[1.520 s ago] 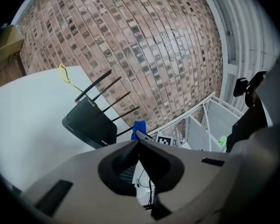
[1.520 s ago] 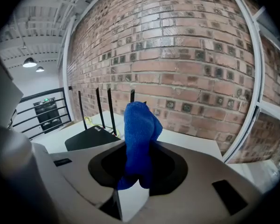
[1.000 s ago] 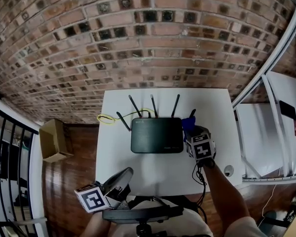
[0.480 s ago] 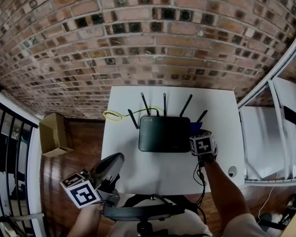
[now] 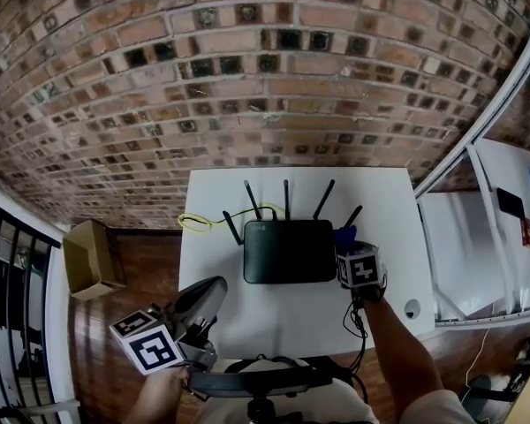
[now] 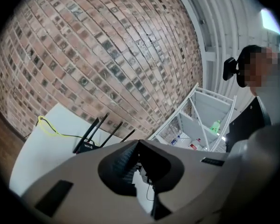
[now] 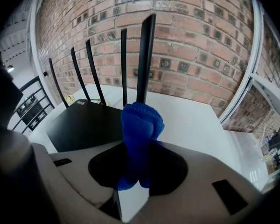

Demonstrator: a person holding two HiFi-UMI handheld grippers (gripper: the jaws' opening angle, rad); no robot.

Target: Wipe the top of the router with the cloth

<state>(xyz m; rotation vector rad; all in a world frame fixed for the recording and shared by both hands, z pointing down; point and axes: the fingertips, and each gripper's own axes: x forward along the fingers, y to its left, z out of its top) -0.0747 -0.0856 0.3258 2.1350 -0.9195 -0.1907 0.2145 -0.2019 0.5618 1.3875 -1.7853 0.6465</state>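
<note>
Router (image 5: 287,250) flat black; cloth (image 7: 139,125) blue

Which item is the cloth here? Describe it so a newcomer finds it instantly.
On the white table against the brick wall sits a black router with antennas. At its right edge, the right gripper pinches the cloth, a bunched wad. It is the only bright blue thing near the router.

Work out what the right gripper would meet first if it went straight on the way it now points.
Probably the nearest antenna, upright just behind the blue cloth held by the right gripper; the router body lies left of that line. Depth is uncertain.
</note>
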